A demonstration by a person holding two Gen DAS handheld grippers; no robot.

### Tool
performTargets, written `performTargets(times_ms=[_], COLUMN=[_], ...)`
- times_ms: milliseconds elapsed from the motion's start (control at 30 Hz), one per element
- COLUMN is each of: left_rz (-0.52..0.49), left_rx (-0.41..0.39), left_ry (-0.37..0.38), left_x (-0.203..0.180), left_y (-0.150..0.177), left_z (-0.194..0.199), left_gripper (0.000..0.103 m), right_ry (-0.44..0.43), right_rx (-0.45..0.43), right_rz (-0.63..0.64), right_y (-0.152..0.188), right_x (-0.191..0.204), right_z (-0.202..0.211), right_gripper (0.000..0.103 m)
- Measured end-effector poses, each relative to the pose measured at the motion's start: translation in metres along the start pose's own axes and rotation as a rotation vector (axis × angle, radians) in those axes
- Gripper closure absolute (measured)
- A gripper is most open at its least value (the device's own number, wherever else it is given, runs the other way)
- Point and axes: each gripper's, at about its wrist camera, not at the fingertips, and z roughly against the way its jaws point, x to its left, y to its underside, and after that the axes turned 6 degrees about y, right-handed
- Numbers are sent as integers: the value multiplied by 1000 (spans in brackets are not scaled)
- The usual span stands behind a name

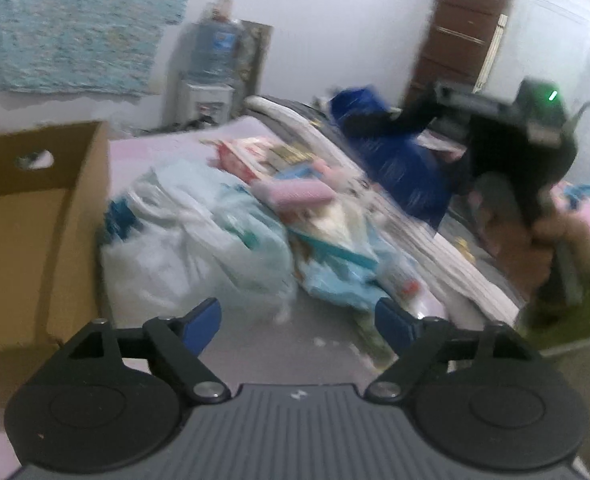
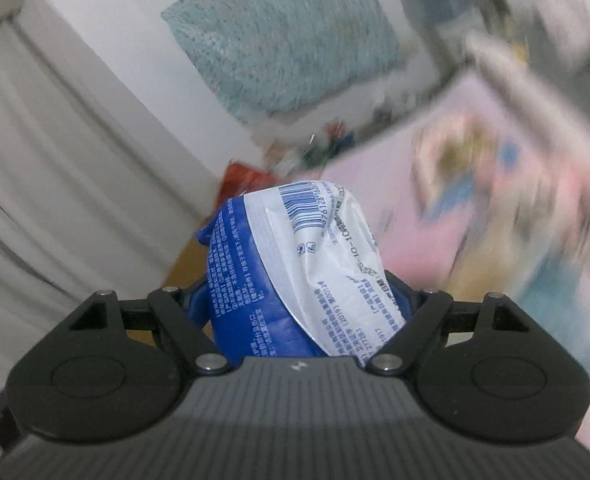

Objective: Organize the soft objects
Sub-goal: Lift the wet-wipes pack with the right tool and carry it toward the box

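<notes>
My left gripper is open and empty, its blue pads wide apart, low over the bed in front of a pile of soft packs: white and pale blue plastic bags and a pink pack. My right gripper is shut on a blue and white soft pack with a barcode, held up in the air. In the left wrist view the right gripper is seen at upper right with the blue pack hanging from it. Both views are motion-blurred.
An open cardboard box stands at the left of the pile. A folded quilt lies along the right of the bed. A water dispenser and a brown door are behind. A pink printed sheet covers the bed.
</notes>
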Motion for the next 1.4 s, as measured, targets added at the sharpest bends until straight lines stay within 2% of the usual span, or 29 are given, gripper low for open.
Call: performTargets(times_ms=[100,233,333,433,500,633,767,867,967,1100,1233,1400], left_rz=[1,33,32,23,28,88,144,126,56,-35,-123,-216], left_rx=[47,61,61,63,55,86,114,120,128,165,189,213], left_ry=[67,80,32,-41,-47,-76,-83,-104,-163,-246,-273,-255], left_x=[-4,-5,-3,2,7,21,34,34,27,16,0,-27], left_y=[15,29,36,38,39,38,39,38,36,35,36,39], left_z=[3,4,0,-6,-9,-20,-26,-26,-26,-33,-41,-58], left_gripper=[9,9,9,9,12,36,49,57,61,67,67,66], right_ry=[-90,-139,-183,-192,-200,-197,-170,-165,-151,-141,-138,-125], right_rx=[72,114,137,157,173,174,169,170,138,43,-30,-73], right_rz=[-149,-308,-466,-540,-575,-613,-624,-642,-630,-613,-594,-617], right_y=[59,124,158,176,179,182,184,183,179,175,177,187], right_x=[-3,1,-4,-3,-4,-6,-12,-16,-17,-22,-25,-42], right_z=[-11,-31,-47,-60,-68,-79,-85,-87,-81,-61,-39,-18], right_gripper=[21,21,20,20,20,17,15,14,14,14,14,15])
